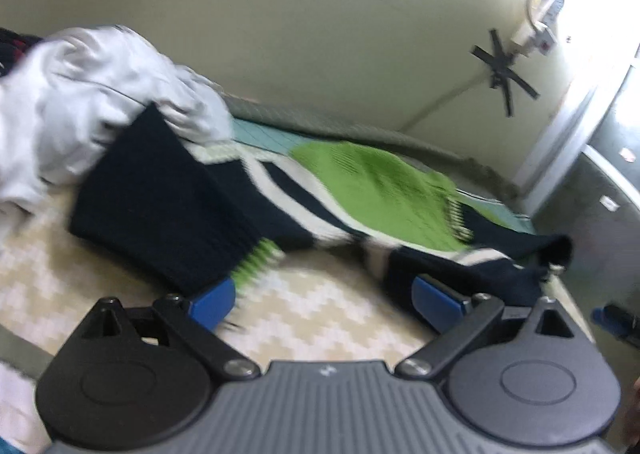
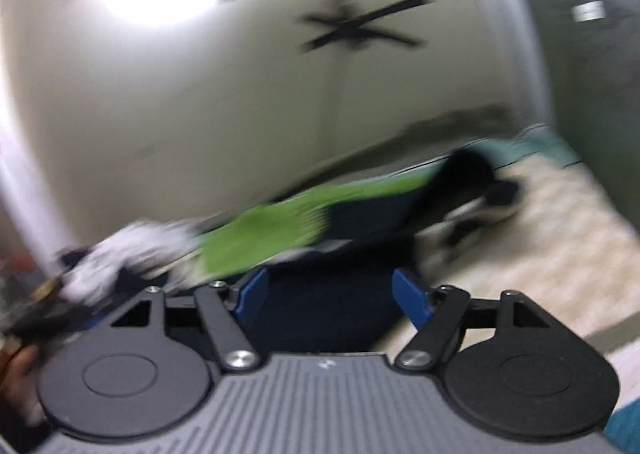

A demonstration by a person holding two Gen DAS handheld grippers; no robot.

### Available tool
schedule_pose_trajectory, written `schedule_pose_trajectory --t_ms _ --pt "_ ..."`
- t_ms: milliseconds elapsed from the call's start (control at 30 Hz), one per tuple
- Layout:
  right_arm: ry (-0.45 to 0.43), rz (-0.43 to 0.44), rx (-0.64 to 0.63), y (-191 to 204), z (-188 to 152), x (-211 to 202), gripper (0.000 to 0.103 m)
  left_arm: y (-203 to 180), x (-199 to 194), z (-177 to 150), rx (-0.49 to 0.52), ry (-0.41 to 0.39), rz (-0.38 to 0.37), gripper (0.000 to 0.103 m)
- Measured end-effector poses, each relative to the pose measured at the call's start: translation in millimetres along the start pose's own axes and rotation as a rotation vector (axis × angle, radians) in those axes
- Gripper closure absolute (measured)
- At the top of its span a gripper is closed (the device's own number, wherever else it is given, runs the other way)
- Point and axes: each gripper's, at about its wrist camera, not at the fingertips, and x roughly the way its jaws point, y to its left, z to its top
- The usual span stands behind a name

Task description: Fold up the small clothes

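Garment: navy knit sweater (image 1: 168, 194) with white stripes and a green panel (image 1: 376, 190), spread flat on the patterned bed cover (image 1: 320, 318).
Left tool (image 1: 324, 296): wide, holding nothing, blue pads just short of the near hem.
Right tool (image 2: 326, 292): wide too, nothing held; navy fabric lies between my fingers but isn't pinched. View badly blurred.
Long axis: in the left view the sweater runs left to right across me, navy body at left, a sleeve (image 1: 520, 258) trailing right.
Nearer side: can't tell for sure; the right tool looks on the cloth, the left just beside it.
Clutter: white crumpled garment (image 1: 80, 102) touching the sweater's far left edge.
Next, my guess: pinch the near edge with both tools and fold away from me.
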Motion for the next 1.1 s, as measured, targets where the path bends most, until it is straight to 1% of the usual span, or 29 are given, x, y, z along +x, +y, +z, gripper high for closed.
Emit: schedule_pose_trajectory --t_ms 33,100,167,200,233,267,300,333,367,433,467,500,533,567,600,667,733,767,800,833,900,933,967,1000,1033,1067,1100 --pt "0.004 0.017 -0.047 18 -8 -2 0.031 -5 1 -4 0.015 0.009 -0.009 0.005" --pt "0.022 0.058 -0.113 42 -9 0 0.030 -11 1 -12 0.041 0.026 -0.017 0.005" --pt "0.043 0.119 -0.198 72 -14 8 0.030 -11 -2 -21 0.048 0.033 -0.017 0.005" --pt "0.047 0.144 -0.271 87 -16 9 0.026 -10 -6 -25 0.048 0.030 -0.011 0.005" --pt "0.055 0.156 -0.344 103 -20 14 0.021 -6 -10 -30 0.046 0.022 0.000 0.005" --pt "0.068 0.162 -0.427 120 -25 18 0.013 -3 -15 -33 0.040 0.018 0.012 0.005" --pt "0.090 0.166 -0.498 135 -30 26 0.014 1 -19 -35 0.031 0.011 0.017 0.005" --pt "0.130 0.164 -0.569 147 -40 32 0.014 4 -24 -37 0.023 0.004 0.016 0.005" --pt "0.166 0.145 -0.630 155 -49 39 0.014 6 -28 -38 0.015 0.000 0.014 0.004" --pt "0.215 0.070 -0.729 161 -62 54 0.054 8 -34 -37 0.011 -0.003 0.015 0.004" --pt "0.227 0.030 -0.728 156 -63 56 0.086 8 -35 -36 0.013 -0.003 0.014 0.004" --pt "0.222 0.037 -0.669 148 -60 51 0.093 8 -36 -35 0.016 -0.003 0.011 0.004" --pt "0.207 0.070 -0.561 136 -48 42 0.096 7 -36 -34 0.020 -0.003 0.006 0.004" --pt "0.170 0.093 -0.457 120 -34 28 0.099 5 -36 -32 0.024 -0.003 0.003 0.004" --pt "0.118 0.107 -0.370 107 -21 13 0.101 3 -34 -30 0.029 -0.002 0.000 0.004" --pt "0.008 0.087 -0.210 75 0 -19 0.101 -4 -27 -26 0.040 0.005 -0.009 0.004" --pt "-0.090 0.018 -0.080 41 10 -49 0.101 -13 -17 -23 0.049 0.015 -0.025 0.004" --pt "-0.128 -0.035 -0.026 23 13 -64 0.101 -19 -12 -21 0.053 0.022 -0.038 0.004" --pt "-0.148 -0.094 0.010 8 12 -74 0.101 -25 -7 -20 0.056 0.031 -0.054 0.004" --pt "-0.155 -0.187 0.040 -9 9 -83 0.101 -31 -2 -19 0.059 0.040 -0.071 0.004" --pt "-0.125 -0.369 0.041 -31 -4 -89 0.098 -44 8 -17 0.061 0.065 -0.107 0.004" --pt "-0.108 -0.433 0.043 -40 -13 -91 0.098 -50 13 -18 0.061 0.081 -0.123 0.004" --pt "-0.094 -0.453 0.052 -47 -22 -94 0.083 -56 17 -18 0.060 0.097 -0.137 0.003" --pt "-0.081 -0.456 0.075 -53 -30 -98 0.049 -59 21 -19 0.061 0.110 -0.146 0.002" --pt "-0.089 -0.468 0.103 -58 -37 -107 0.034 -64 25 -21 0.063 0.127 -0.150 0.002" --pt "-0.109 -0.455 0.117 -62 -42 -114 0.016 -68 30 -23 0.063 0.144 -0.153 0.002" --pt "-0.123 -0.434 0.129 -65 -45 -121 0.016 -71 34 -25 0.060 0.166 -0.160 0.002"
